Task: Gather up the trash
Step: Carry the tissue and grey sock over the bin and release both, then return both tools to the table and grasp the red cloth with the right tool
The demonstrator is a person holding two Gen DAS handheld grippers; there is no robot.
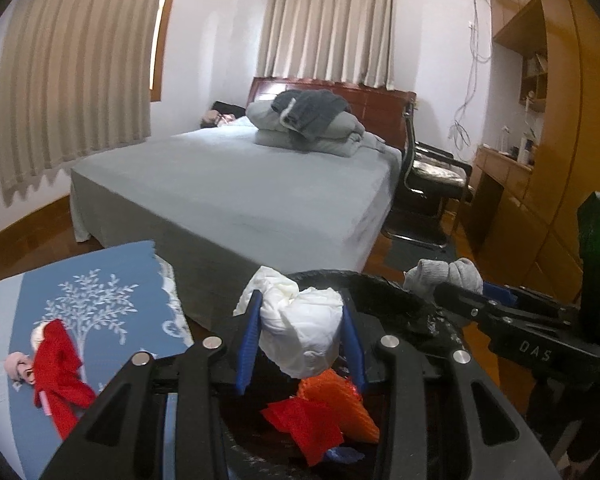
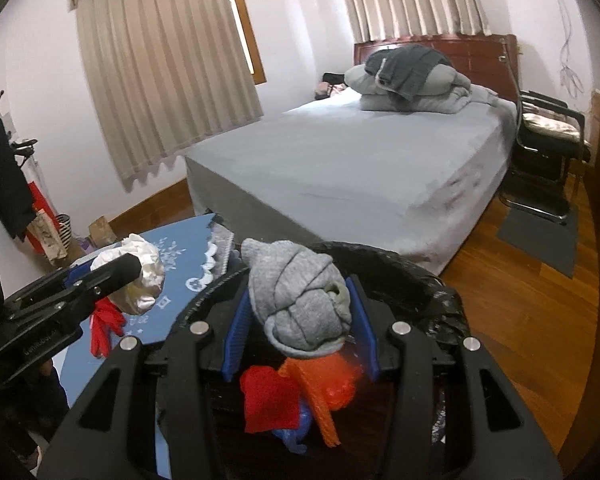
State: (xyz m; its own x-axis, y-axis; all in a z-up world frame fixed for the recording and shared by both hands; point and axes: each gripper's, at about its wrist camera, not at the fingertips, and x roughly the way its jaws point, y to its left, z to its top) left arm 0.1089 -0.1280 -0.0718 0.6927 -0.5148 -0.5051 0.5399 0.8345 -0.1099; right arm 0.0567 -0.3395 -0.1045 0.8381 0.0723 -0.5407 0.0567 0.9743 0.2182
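Left wrist view first: a bedroom, with a bed (image 1: 236,184) under a grey sheet, folded bedding (image 1: 312,126) piled at its head, beige curtains (image 1: 76,68) over the windows, a black chair (image 1: 432,176) beside the bed and wooden cabinets (image 1: 540,120) along the right wall. Down at lower left sits a blue table (image 1: 100,300) printed with a white tree, and a red cloth (image 1: 62,368) lies on it. The left gripper (image 1: 300,336) is pinching a crumpled white wad (image 1: 300,328) between its blue pads, right over the black-lined bin (image 1: 380,292). Inside the bin, red and orange scraps (image 1: 320,412) show. The gripper's black frame covers most of the bin's near side.

Over to the right wrist view: same bed (image 2: 360,168), wooden floor (image 2: 520,300) to the right with a dark mat (image 2: 540,236) on it, and paper bags (image 2: 48,240) against the left wall. The right gripper (image 2: 300,312) is clamped on a rolled grey sock (image 2: 300,300), held above the bin (image 2: 400,268), just beside the other gripper's load. Below it lie red, orange and blue bits (image 2: 296,396); what each one is, hard to make out. The bin's bottom is hidden.
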